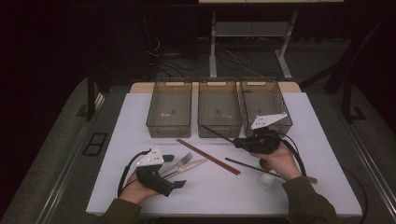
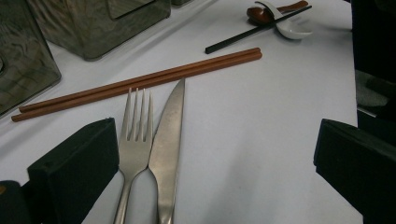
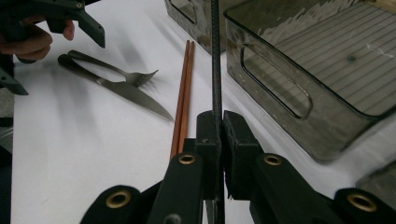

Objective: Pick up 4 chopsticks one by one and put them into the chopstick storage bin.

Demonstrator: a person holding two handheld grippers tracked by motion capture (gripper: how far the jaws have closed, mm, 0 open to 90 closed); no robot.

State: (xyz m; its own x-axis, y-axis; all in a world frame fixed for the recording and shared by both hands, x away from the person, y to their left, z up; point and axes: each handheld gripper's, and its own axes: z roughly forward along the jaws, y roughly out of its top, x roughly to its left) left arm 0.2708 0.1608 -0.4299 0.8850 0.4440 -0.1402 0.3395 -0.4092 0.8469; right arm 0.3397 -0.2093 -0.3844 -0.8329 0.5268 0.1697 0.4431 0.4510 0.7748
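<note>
We have a black chopstick (image 3: 215, 60) pinched between the pads of the right gripper (image 3: 221, 140), the jaws pressed together on it. In the right gripper view it runs straight up from the pads, past the near corner of a smoky bin (image 3: 322, 79). In the high view the same chopstick (image 1: 217, 133) sticks out leftward and away from the right gripper (image 1: 243, 141), off the table (image 1: 121, 140), its tip in front of the middle bin (image 1: 219, 114).

Its mate, a second black chopstick (image 1: 247, 165), lies flat on the table below the right hand (image 1: 280, 161), its far end resting over a white spoon (image 1: 267, 181). In the left gripper view we see that chopstick (image 2: 257, 30) crossing the white spoon (image 2: 292, 28), with a brown spoon (image 2: 261, 13) right beside it.

A red pair (image 1: 208, 156) lies slanted mid-table, the two sticks touching side by side. Just left of it sit a fork (image 1: 180, 163) and a knife (image 1: 187, 168), close together.

Our left gripper (image 1: 173, 170) rests low on the table with its jaws wide apart, nothing between the pads. In its own view the fork (image 2: 135, 140) and knife (image 2: 168, 140) handles run in beside the left-hand jaw.

Three bins stand in a row at the far edge: left (image 1: 170, 112), middle and right (image 1: 266, 105)
</note>
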